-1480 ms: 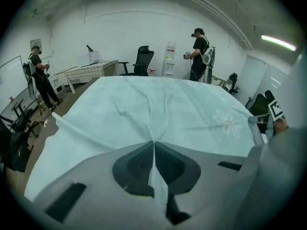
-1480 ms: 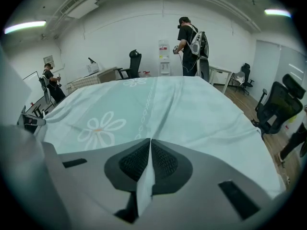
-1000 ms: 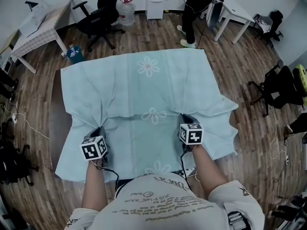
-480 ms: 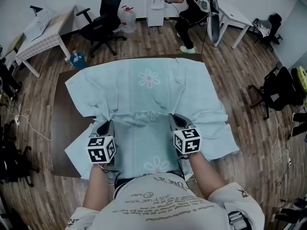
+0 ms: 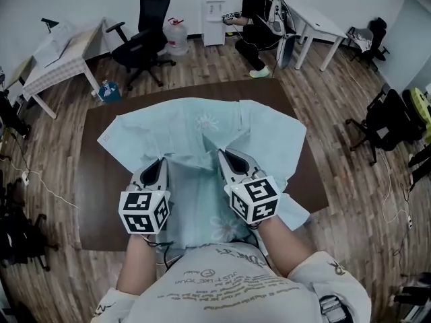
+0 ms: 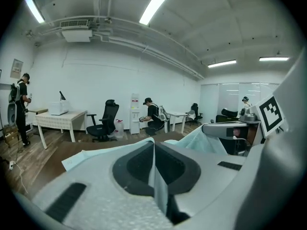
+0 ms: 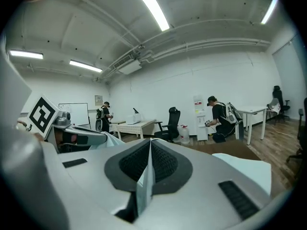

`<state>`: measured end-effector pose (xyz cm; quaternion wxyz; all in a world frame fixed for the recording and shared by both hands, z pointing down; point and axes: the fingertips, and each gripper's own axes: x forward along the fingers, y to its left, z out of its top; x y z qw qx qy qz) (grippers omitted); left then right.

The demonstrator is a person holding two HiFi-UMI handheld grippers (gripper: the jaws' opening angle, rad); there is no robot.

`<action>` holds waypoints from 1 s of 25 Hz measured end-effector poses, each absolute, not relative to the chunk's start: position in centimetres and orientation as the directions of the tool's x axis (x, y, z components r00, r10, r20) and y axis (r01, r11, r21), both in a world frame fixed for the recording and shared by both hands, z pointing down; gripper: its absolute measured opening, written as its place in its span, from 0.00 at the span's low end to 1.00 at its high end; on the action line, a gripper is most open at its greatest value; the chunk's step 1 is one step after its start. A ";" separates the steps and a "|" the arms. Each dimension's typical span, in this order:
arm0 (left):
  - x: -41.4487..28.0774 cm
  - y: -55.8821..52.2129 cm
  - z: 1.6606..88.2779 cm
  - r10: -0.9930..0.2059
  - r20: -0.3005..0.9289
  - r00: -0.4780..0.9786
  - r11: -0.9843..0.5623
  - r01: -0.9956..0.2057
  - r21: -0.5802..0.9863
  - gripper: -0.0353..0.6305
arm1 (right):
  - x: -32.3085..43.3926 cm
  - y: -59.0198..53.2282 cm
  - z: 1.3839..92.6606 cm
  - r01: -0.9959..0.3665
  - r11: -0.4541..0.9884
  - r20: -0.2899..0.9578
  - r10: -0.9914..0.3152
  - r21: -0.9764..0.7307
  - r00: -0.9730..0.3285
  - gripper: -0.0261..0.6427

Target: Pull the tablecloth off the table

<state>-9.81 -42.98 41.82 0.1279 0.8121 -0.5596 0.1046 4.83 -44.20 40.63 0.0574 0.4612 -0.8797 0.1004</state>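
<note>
Left gripper (image 6: pixel 153 145): I see its jaws pressed together on a fold of the tablecloth (image 5: pixel 195 130), with a pale strip of fabric caught between the pads.
Right gripper (image 7: pixel 149 145): clamped the same way on a second fold, a thin band of cloth running down the seam between its jaws.
Tablecloth: pale blue-green with flower prints. It is lifted into two peaks where I pinch it, its far part lies crumpled on the table (image 5: pixel 101 180), and its near part hangs down between the grippers toward my chest.
Table: the dark brown top shows bare along the left, far and right sides of the cloth.
Grippers' placing: side by side in front of me, near each other, both pointing away.
Room beyond: a black office chair (image 5: pixel 145 25), a water jug (image 5: pixel 177 36) and a person (image 5: pixel 252 19) crouched by the far wall.
</note>
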 end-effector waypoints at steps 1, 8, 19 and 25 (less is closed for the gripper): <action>-9.8 -42.8 41.3 -0.886 0.299 0.354 -0.346 -0.935 0.081 0.06 | 4.3 -44.0 40.0 -0.824 0.555 0.181 -0.804 -0.115 -0.567 0.06; -10.0 -41.9 39.0 -0.904 0.240 0.353 -0.358 -0.933 0.026 0.06 | 2.0 -42.9 38.0 -0.842 0.535 0.140 -0.830 -0.074 -0.540 0.06; -9.4 -41.9 39.5 -0.905 0.248 0.344 -0.360 -0.933 -0.022 0.06 | 3.4 -43.2 38.3 -0.857 0.503 0.147 -0.844 -0.116 -0.515 0.06; -9.7 -42.4 39.8 -0.904 0.260 0.338 -0.355 -0.935 -0.020 0.06 | 3.4 -43.7 38.5 -0.858 0.499 0.153 -0.844 -0.127 -0.513 0.06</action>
